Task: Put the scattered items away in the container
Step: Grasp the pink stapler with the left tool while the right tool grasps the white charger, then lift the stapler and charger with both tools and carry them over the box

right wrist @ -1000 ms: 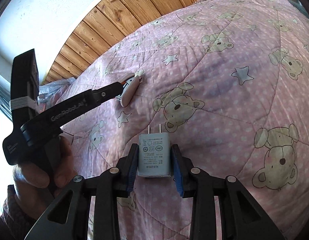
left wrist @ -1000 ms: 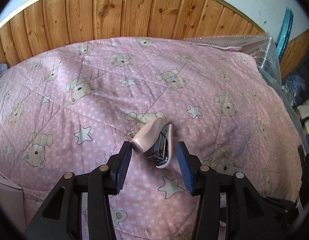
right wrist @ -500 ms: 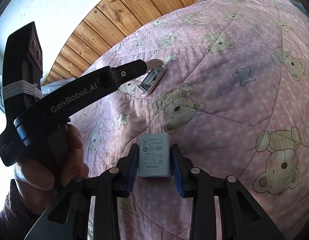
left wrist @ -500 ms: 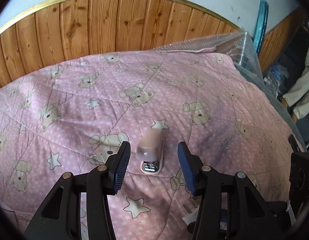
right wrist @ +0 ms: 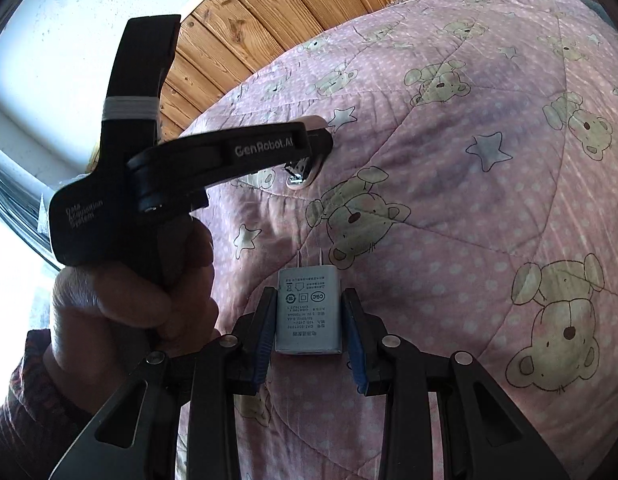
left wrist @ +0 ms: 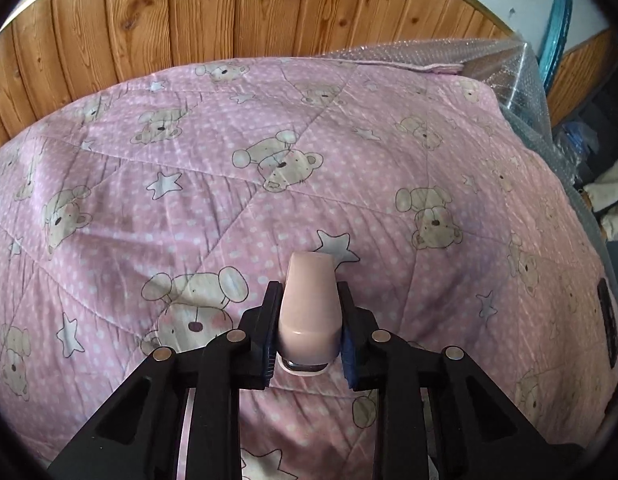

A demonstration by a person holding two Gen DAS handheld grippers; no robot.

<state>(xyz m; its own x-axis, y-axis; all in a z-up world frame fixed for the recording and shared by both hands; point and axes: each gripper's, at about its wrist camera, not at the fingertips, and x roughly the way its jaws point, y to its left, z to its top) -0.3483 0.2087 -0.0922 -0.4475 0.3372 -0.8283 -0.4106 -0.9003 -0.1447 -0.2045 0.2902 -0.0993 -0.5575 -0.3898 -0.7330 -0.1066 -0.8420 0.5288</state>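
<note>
A pale pink stapler (left wrist: 309,304) lies on the pink teddy-bear quilt (left wrist: 349,140). My left gripper (left wrist: 308,292) is closing its jaws on the stapler's sides, and both pads touch it. From the right wrist view the left gripper (right wrist: 313,140) hangs over the stapler (right wrist: 301,172), which is mostly hidden. My right gripper (right wrist: 309,294) is shut on a grey-white plug charger (right wrist: 309,308), prongs pointing away, just above the quilt (right wrist: 469,220). No container is in view.
A wooden panel wall (left wrist: 229,8) runs behind the bed. Bubble wrap (left wrist: 509,64) covers the bed's far right corner. A black flat object (left wrist: 609,320) lies at the quilt's right edge. A person's hand (right wrist: 149,292) grips the left tool's handle.
The left gripper slid forward over the stapler and its jaws went from wide apart to closed against the stapler's sides. The right gripper and charger stayed still.
</note>
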